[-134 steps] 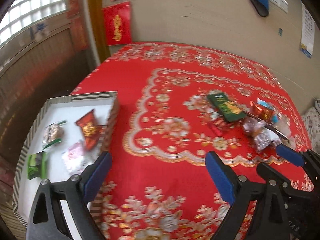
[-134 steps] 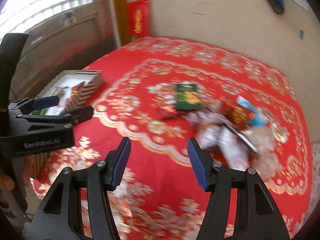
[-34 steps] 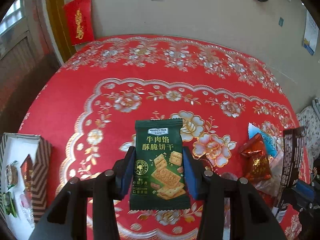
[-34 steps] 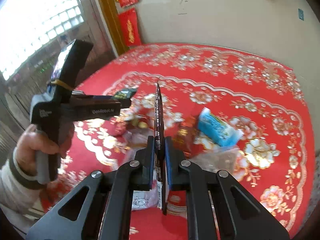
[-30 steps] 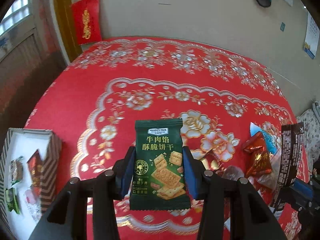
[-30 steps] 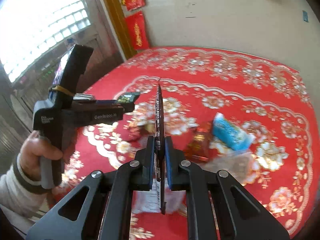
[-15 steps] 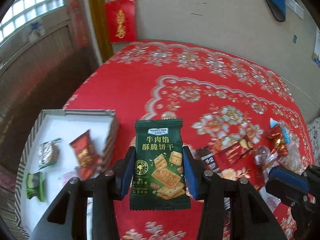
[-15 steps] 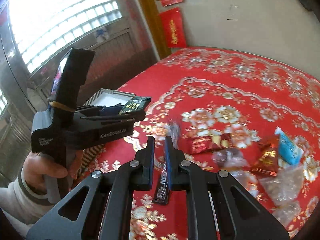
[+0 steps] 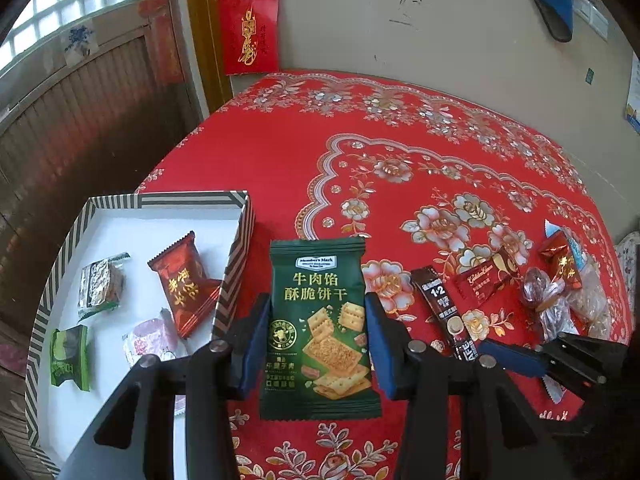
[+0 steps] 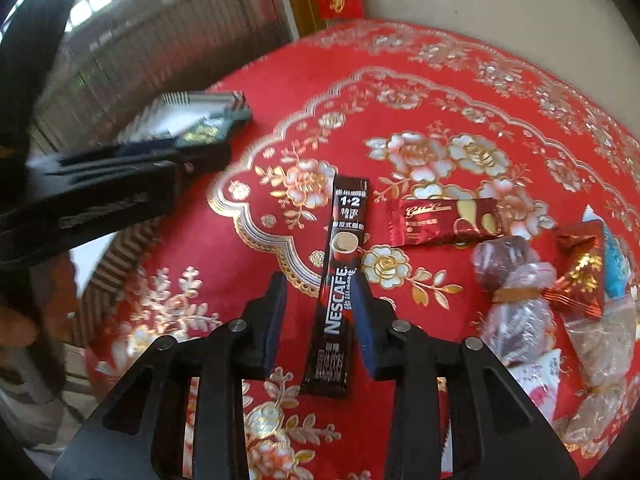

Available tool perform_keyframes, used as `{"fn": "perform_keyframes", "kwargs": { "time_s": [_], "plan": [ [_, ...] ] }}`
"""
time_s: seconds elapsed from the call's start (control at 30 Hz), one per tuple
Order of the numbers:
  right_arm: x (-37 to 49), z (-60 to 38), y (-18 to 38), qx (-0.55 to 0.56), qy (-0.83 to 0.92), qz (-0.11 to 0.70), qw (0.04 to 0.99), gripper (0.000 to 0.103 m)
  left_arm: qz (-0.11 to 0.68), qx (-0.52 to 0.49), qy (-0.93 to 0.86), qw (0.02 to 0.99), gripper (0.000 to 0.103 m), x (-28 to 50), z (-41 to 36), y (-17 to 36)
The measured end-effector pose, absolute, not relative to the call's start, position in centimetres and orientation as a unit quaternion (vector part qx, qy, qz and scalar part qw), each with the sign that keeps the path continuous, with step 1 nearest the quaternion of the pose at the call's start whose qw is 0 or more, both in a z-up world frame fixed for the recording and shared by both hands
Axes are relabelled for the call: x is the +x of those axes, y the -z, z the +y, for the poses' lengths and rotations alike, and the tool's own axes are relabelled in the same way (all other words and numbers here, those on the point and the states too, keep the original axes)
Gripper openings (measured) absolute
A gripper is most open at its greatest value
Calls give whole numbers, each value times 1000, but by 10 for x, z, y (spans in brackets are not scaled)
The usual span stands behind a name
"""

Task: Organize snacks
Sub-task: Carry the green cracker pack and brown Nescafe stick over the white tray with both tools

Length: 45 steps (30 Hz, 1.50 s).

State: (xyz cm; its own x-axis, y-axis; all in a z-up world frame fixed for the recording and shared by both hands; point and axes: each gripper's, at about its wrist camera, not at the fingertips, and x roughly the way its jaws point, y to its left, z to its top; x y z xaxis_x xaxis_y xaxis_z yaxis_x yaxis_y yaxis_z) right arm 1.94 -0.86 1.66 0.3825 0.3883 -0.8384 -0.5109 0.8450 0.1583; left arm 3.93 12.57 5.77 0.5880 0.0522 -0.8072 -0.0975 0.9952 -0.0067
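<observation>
My left gripper (image 9: 316, 340) is shut on a green biscuit packet (image 9: 318, 320), held upright just right of the striped box (image 9: 192, 199). The box holds a red packet (image 9: 184, 284), a silver-wrapped snack (image 9: 99, 288), a green packet (image 9: 69, 354) and a pink one (image 9: 149, 340). My right gripper (image 10: 318, 320) is open, its fingers either side of a dark Nescafe coffee stick (image 10: 340, 276) lying flat on the red tablecloth (image 10: 400, 100); the stick also shows in the left wrist view (image 9: 446, 312).
A red chocolate packet (image 10: 444, 222), clear-wrapped sweets (image 10: 516, 292), a red-gold candy (image 10: 580, 268) and a blue packet (image 10: 614, 268) lie to the right. The table's left edge drops off beside the box. A wall stands behind the table.
My right gripper let go of the coffee stick, which now lies flat on the cloth, and has opened. My left gripper carried the biscuit packet left, up to the box.
</observation>
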Motion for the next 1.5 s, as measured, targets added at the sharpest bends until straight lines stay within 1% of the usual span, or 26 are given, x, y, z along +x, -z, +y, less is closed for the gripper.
{"fn": "perform_keyframes", "kwargs": {
  "time_s": [0.07, 0.1, 0.13, 0.33, 0.4, 0.53, 0.57, 0.63, 0.7, 0.73, 0.83, 1.07, 1.5],
  "plan": [
    [23, -6, -11, -73, -261, 485, 832, 32, 453, -27, -43, 890, 48, 39, 128, -58],
    [22, -5, -10, -78, -259, 483, 833, 30, 452, -28, -44, 890, 48, 39, 130, -58],
    [22, -6, -8, -85, -259, 483, 832, 17, 451, -29, -46, 891, 48, 38, 132, -59],
    [27, -11, -12, -73, -259, 483, 833, 18, 447, -33, -47, 893, 48, 35, 138, -62],
    [29, -11, -12, -61, -256, 489, 832, 22, 448, -33, -43, 893, 48, 34, 137, -61],
    [32, -4, -10, -70, -261, 496, 825, 46, 450, -33, -40, 891, 48, 34, 136, -59],
    [32, -2, -11, -71, -259, 497, 825, 50, 451, -33, -39, 891, 48, 34, 136, -59],
    [32, 1, -12, -74, -254, 493, 829, 50, 451, -33, -39, 891, 48, 33, 135, -59],
    [29, 4, -12, -94, -240, 488, 834, 37, 452, -34, -40, 891, 48, 33, 137, -59],
    [26, 7, -12, -124, -226, 481, 838, 21, 451, -34, -39, 891, 48, 33, 138, -59],
    [23, 0, -15, -112, -233, 482, 837, 20, 448, -35, -43, 892, 48, 29, 140, -61],
    [4, -7, -43, -80, -240, 446, 858, 20, 429, -25, -56, 901, 48, 14, 147, -73],
    [-14, 56, -66, -54, -301, 416, 856, 20, 404, -17, -110, 908, 48, -15, 197, -82]
  ]
}}
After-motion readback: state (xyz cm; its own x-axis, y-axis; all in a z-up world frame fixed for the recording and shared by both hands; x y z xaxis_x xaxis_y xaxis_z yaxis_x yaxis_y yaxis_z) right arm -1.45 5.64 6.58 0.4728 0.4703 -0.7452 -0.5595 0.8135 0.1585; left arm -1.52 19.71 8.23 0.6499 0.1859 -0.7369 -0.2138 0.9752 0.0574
